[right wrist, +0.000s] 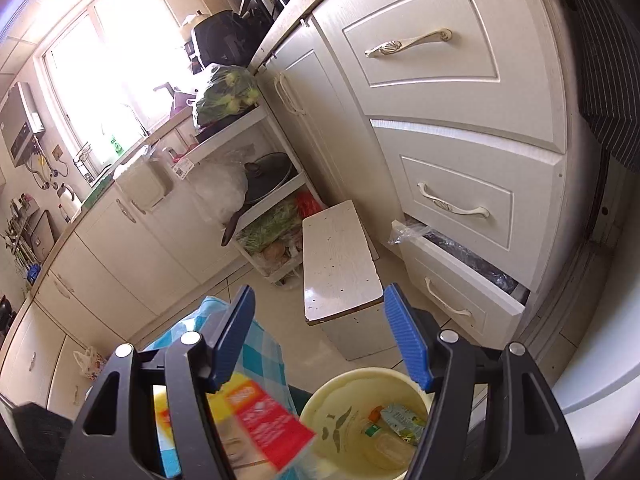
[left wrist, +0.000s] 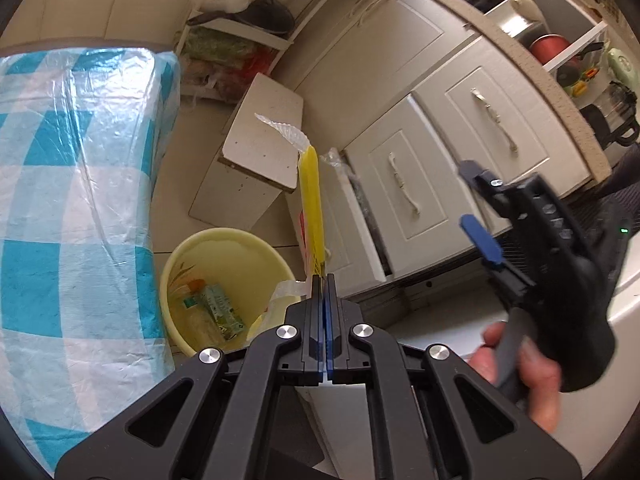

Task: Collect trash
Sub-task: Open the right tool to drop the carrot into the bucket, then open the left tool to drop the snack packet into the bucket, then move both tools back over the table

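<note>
A yellow bin (left wrist: pixel 224 256) sits on the floor near the white stool (left wrist: pixel 260 148), wrappers inside. The left gripper (left wrist: pixel 323 280) is clamped together on a yellow wrapper (left wrist: pixel 312 200) above the bin. The right gripper (right wrist: pixel 320 340) stands apart, empty.

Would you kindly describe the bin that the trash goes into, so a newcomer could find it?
Start at the white drawer cabinet. On the tiled floor before it, beside the small white stool, stands a pale yellow round bucket. It alone is round and already holds wrappers.
</note>
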Demonstrator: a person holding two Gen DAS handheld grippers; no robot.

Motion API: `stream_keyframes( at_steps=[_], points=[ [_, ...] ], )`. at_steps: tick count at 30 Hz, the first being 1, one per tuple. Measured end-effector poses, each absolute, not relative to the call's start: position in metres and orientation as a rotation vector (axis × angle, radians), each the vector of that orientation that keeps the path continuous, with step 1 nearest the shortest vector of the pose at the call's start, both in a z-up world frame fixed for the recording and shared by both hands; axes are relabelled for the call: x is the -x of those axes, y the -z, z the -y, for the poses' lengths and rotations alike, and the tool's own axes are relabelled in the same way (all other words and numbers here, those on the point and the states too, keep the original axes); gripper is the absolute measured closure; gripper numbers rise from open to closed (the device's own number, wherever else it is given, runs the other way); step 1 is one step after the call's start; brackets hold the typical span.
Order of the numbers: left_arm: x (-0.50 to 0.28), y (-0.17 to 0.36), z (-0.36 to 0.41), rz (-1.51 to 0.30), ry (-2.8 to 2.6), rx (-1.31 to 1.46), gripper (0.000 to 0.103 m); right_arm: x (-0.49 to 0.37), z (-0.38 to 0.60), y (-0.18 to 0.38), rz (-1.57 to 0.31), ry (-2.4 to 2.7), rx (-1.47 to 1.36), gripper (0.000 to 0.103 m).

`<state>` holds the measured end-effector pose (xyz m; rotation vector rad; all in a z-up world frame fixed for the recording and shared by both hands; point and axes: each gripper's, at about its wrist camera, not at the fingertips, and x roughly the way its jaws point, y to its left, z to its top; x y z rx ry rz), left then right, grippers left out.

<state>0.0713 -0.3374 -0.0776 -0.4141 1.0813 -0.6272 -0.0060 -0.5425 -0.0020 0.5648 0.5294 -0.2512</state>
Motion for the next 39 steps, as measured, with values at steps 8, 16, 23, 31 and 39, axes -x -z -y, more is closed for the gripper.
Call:
stream_keyframes(
  at_steps=[8,16,23,31,39],
  points=[
    [-0.098,0.136,0.362,-1.236,0.504,0.348,0.091,0.004,0.543,0.002,-0.528,0.245,-0.554,0.038],
    [-0.084,0.115,0.352,-1.167,0.504,0.295,0.047,-0.001,0.533,0.002,-0.544,0.230,-0.520,0.035],
    [-0.060,0.073,0.317,-1.002,0.390,0.179,0.018,-0.002,0.524,0.001,-0.555,0.244,-0.479,0.031],
    [-0.032,0.026,0.269,-0.837,0.261,0.058,0.009,-0.004,0.506,-0.001,-0.570,0.242,-0.412,0.025],
    [-0.010,0.000,0.231,-0.750,0.188,-0.016,0.008,-0.005,0.475,-0.010,-0.547,0.199,-0.318,0.021]
  ],
)
